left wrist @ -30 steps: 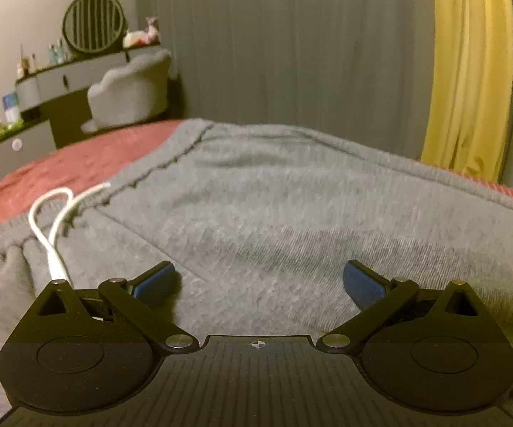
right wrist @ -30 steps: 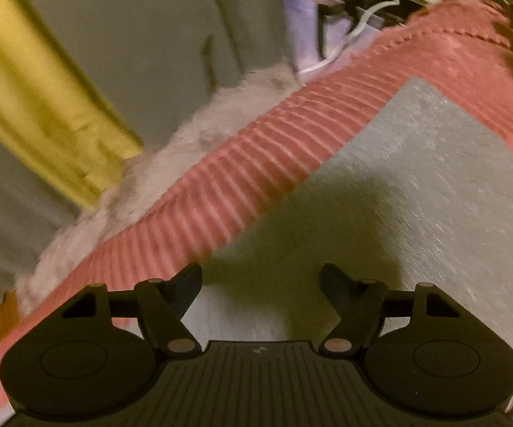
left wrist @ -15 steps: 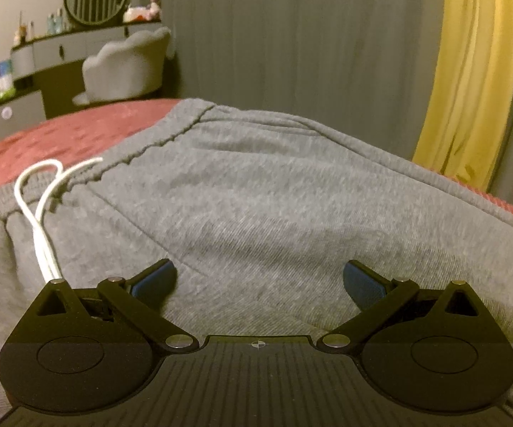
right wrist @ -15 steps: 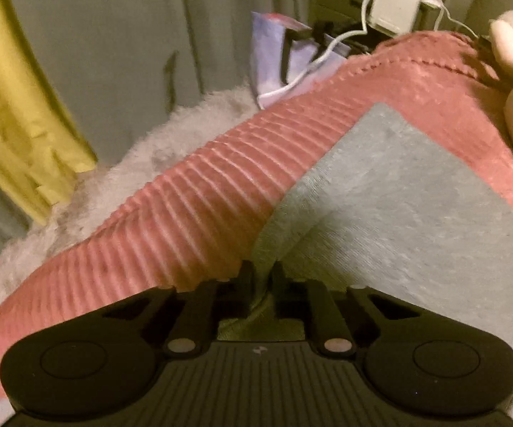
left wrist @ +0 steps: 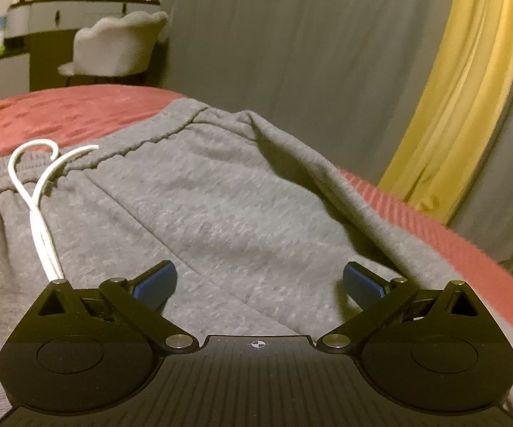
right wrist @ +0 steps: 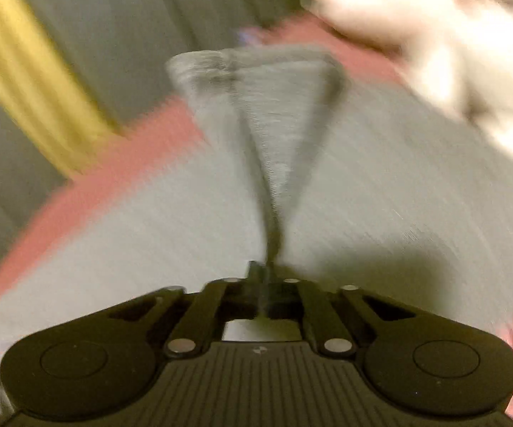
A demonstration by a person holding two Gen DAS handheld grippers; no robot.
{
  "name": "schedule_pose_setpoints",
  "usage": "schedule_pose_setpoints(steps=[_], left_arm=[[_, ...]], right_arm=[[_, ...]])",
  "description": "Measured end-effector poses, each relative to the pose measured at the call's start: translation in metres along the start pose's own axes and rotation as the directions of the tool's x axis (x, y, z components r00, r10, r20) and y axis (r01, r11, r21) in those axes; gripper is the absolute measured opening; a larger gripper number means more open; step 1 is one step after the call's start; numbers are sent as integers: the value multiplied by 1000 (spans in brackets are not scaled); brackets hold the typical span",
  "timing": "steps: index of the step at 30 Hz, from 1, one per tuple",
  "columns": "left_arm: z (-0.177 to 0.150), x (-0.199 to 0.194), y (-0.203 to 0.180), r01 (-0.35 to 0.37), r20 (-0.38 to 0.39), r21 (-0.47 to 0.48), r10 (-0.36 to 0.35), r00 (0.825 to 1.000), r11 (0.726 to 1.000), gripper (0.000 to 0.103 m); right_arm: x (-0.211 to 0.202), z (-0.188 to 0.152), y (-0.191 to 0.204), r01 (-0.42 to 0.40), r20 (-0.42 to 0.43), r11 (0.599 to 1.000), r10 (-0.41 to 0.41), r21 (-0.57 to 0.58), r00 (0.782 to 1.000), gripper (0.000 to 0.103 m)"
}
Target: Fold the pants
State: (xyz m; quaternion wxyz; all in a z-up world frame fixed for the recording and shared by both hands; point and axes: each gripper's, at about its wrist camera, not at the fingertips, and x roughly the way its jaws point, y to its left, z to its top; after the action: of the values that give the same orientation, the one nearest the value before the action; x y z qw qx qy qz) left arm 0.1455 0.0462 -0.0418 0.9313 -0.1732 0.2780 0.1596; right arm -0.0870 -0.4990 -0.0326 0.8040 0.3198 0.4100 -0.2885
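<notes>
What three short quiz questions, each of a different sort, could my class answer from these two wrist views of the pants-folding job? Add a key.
1. True or false: the left gripper is shut on the white drawstring.
2. Multiple choice: what does the right gripper hold? A) the yellow curtain B) a pinch of the grey pants C) the red bedspread
3. Fill the gap: the pants lie on a ____ bedspread.

Key
1. False. Its fingers stand wide apart above the pants, gripping nothing.
2. B. The cloth rises in a taut ridge into the closed fingers; the view is blurred.
3. Red.
</notes>
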Motion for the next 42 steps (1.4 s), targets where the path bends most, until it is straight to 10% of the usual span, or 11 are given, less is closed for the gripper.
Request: schedule_pose_setpoints(steps=[4,9,14,22,27,38,42], left_arm=[[16,-7,12,68,-35,-73,-71,997,995,103],[69,-20,12,167,8,-118,-167,986,979,102],[109,30,-11,216,-152,-131,-235,960,968,85],[108,132,-38,127,-395,-146,-176,902,981,65],[106,152,-38,102,-404,-156,-157,901,983,16],[132,83,3,271,-300,-177,-314,901,946,10],[143,13,22,371,-208,-132,-391,896,919,10]], right_arm=[[4,-13,-50,-79,49,985,72,151,996,3],[10,-10,-53,-262,71,953,254,149,965,72],[15,-13,-28,-285,88,959,284,-3,955,98],[22,9,-54,-360,166,912,330,198,929,88],[37,8,-68,-359,155,871,324,336,933,30],[45,36,-67,-301,167,832,251,467,953,6],[-9,58,-60,-382,253,845,304,373,919,6]])
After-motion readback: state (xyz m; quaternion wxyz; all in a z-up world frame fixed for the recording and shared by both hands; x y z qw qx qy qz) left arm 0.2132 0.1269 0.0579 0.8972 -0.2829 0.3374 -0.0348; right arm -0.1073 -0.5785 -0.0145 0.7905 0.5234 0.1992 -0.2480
